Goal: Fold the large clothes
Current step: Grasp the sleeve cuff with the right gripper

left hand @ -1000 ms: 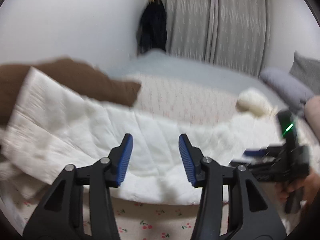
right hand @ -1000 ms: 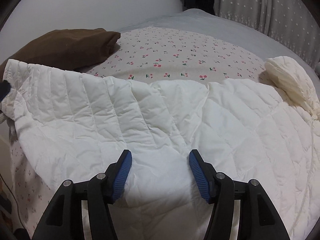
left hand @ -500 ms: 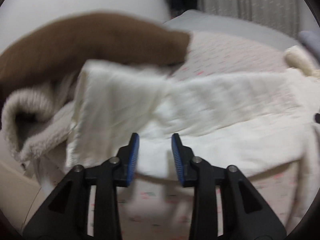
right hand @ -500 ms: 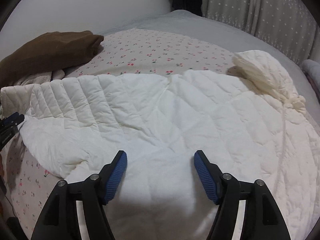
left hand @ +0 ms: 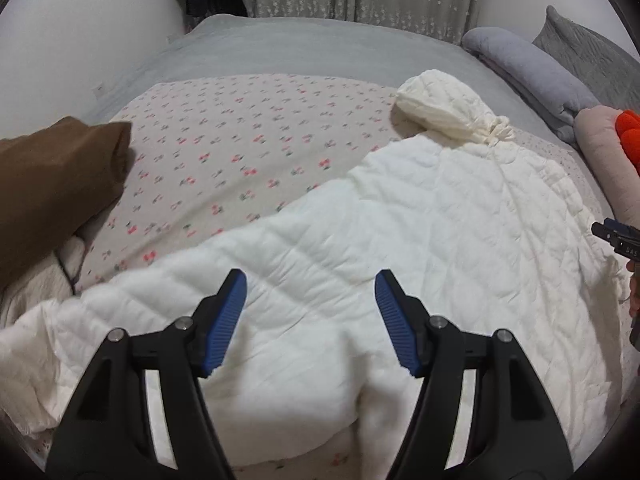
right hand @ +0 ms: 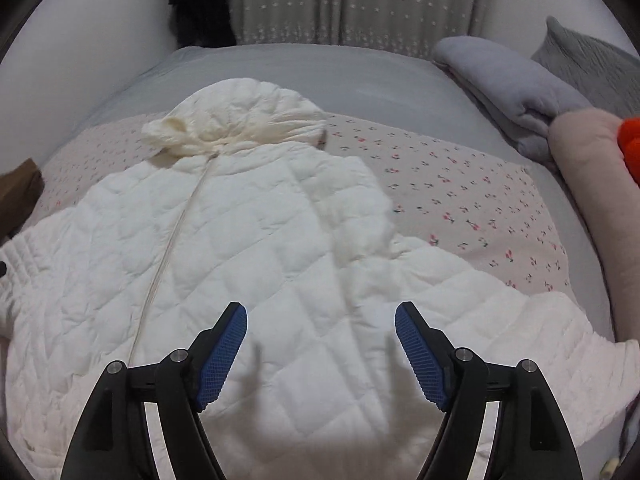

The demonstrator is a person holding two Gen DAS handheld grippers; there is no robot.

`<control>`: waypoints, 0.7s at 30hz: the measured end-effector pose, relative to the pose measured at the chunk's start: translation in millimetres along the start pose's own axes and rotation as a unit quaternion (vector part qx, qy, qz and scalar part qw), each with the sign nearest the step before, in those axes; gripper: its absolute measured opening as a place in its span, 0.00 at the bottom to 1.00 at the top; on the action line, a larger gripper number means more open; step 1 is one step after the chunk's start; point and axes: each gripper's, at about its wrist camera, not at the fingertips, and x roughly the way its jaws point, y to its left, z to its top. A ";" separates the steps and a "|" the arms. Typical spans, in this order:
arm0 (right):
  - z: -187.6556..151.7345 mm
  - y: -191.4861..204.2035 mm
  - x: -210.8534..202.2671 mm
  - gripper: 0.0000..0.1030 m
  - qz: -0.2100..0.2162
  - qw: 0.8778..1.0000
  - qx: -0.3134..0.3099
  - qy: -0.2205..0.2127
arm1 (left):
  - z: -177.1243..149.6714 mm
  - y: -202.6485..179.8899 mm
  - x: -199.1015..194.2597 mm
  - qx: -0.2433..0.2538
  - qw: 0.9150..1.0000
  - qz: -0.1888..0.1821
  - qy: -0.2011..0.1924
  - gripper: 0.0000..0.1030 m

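My left gripper [left hand: 311, 286] and right gripper [right hand: 321, 320], jaws just widened and empty, hang over the white quilted hooded jacket [right hand: 240, 248] (spread on the cherry-print bedsheet [left hand: 240, 152]).

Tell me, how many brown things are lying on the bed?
1. The brown folded cloth lies at the left edge of the bed, beside the white quilted jacket. Its left part runs out of view, so more may hide there.

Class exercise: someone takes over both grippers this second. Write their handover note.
Left gripper: jaws just opened, nothing between them.
Right gripper: jaws just opened, nothing held.
White quilted jacket lies spread on the cherry-print sheet, hood at the far end, zip up.
Done: jacket laid out.
Left: fold in the sleeves, then the body.
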 end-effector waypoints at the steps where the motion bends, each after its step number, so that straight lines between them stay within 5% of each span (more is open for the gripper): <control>1: 5.4 -5.2 0.4 0.76 0.001 1.000 0.004 -0.003 | 11.2 -15.9 7.9 0.004 1.000 -0.008 0.000 0.71; 6: 19.7 -10.1 10.0 0.76 0.006 1.000 0.010 -0.009 | 44.0 -80.8 28.9 0.030 0.998 -0.051 -0.004 0.72; 10: -2.5 -34.9 9.6 0.76 0.010 1.000 0.019 -0.011 | 12.4 -116.2 57.0 0.060 0.996 -0.070 0.010 0.72; 15: -51.4 -131.1 -4.6 0.76 -0.037 0.995 0.095 0.008 | -39.4 -112.8 89.9 0.050 0.996 -0.055 0.044 0.72; 18: -87.1 -198.8 -43.7 0.80 -0.098 0.982 0.158 -0.020 | -46.8 -111.2 82.3 0.049 0.997 -0.051 0.033 0.72; 21: -126.3 -264.9 -84.0 0.98 -0.181 0.951 0.246 -0.049 | -41.9 -125.1 66.0 0.064 0.997 -0.050 0.018 0.72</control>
